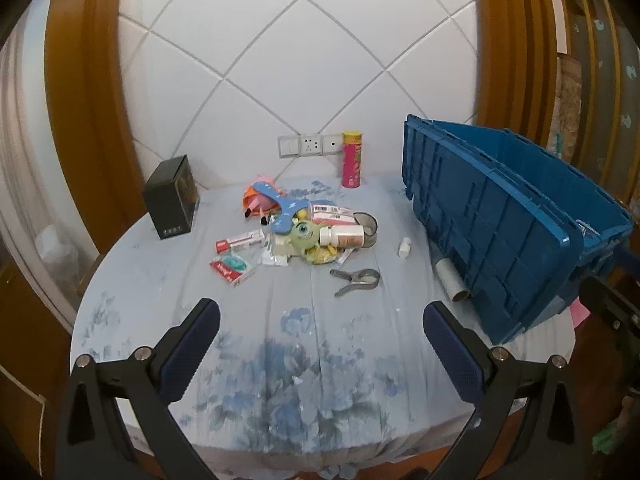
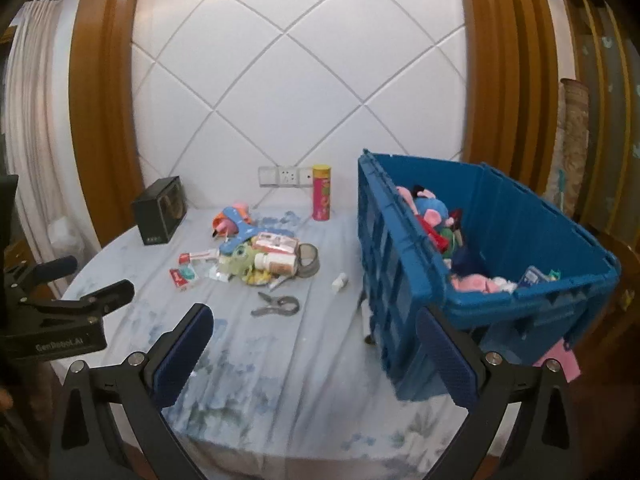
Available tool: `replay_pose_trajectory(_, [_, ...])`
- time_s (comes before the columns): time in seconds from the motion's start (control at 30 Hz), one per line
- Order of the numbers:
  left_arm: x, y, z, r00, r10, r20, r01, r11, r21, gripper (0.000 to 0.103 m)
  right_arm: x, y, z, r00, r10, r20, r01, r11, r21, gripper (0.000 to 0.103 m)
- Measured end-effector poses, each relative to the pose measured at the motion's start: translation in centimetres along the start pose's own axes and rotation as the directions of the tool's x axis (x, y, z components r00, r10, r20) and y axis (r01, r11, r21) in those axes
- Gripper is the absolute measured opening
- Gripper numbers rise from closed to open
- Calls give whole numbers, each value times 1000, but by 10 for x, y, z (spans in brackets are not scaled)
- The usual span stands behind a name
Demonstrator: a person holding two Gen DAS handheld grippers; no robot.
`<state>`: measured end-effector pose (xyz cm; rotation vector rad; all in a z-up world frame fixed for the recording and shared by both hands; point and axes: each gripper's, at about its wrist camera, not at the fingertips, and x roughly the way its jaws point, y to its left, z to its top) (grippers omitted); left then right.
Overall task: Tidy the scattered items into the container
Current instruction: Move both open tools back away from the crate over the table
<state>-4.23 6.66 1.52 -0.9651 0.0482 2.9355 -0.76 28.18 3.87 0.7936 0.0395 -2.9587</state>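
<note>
A blue crate [image 1: 500, 224] stands on the right of the round table; the right wrist view shows it [image 2: 404, 280] holding plush toys and packets. A pile of scattered items [image 1: 304, 228] lies mid-table: a green one-eyed plush [image 1: 304, 233], a white pill bottle [image 1: 346, 236], a blue boomerang toy [image 1: 286, 208], toothpaste boxes [image 1: 232, 270], a grey clip [image 1: 356, 280] and a small white bottle [image 1: 404, 247]. My left gripper [image 1: 320, 328] is open and empty over the table's near part. My right gripper [image 2: 314, 336] is open and empty beside the crate's near corner.
A pink can [image 1: 352, 160] stands at the back by wall sockets. A black box [image 1: 170, 198] stands at the back left. A cardboard tube [image 1: 452, 280] lies against the crate's left side. The table carries a floral cloth [image 1: 304, 360]. The left gripper shows in the right wrist view [image 2: 96, 300].
</note>
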Motion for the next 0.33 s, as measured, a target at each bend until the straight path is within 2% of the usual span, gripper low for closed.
replay_pose_trajectory(0.33, [-9, 6, -8, 1000, 0, 5, 0, 1000, -3, 103, -11, 13, -9, 1000, -8, -1, 8, 1000, 7, 103])
